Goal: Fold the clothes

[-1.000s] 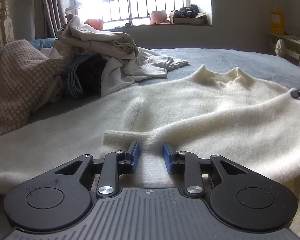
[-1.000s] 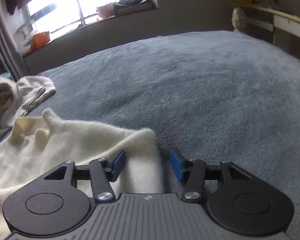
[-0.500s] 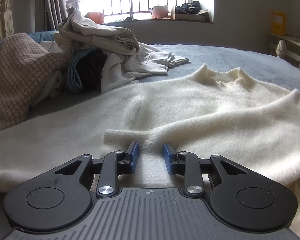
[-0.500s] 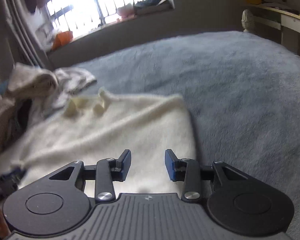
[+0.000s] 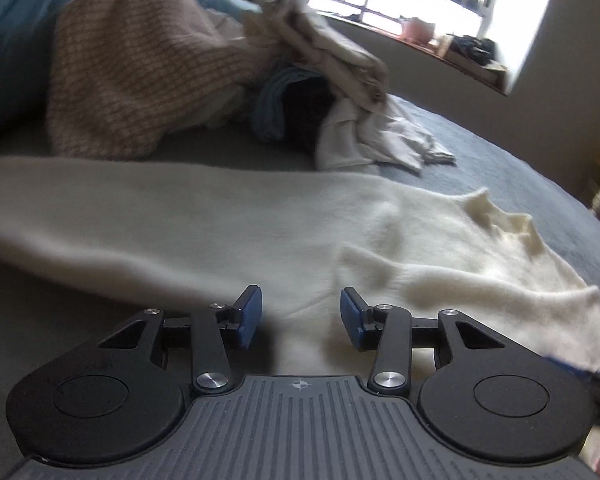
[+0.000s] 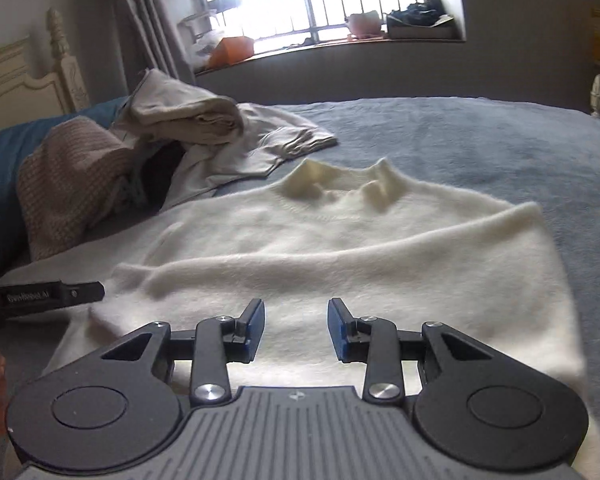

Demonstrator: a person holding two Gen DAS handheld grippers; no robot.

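Cream sweater lay flat on the grey-blue bed, collar toward the window-side edge, one sleeve folded across the body. Left hand-held gripper hovered over the sweater's lower part; jaws had just been opening, stood apart, nothing gripped between them. Right hand-held gripper was above the sweater's hem; jaws apart after closing partway, holding nothing. Heap of unfolded clothes sat toward the headboard edge, beside a checked blanket.
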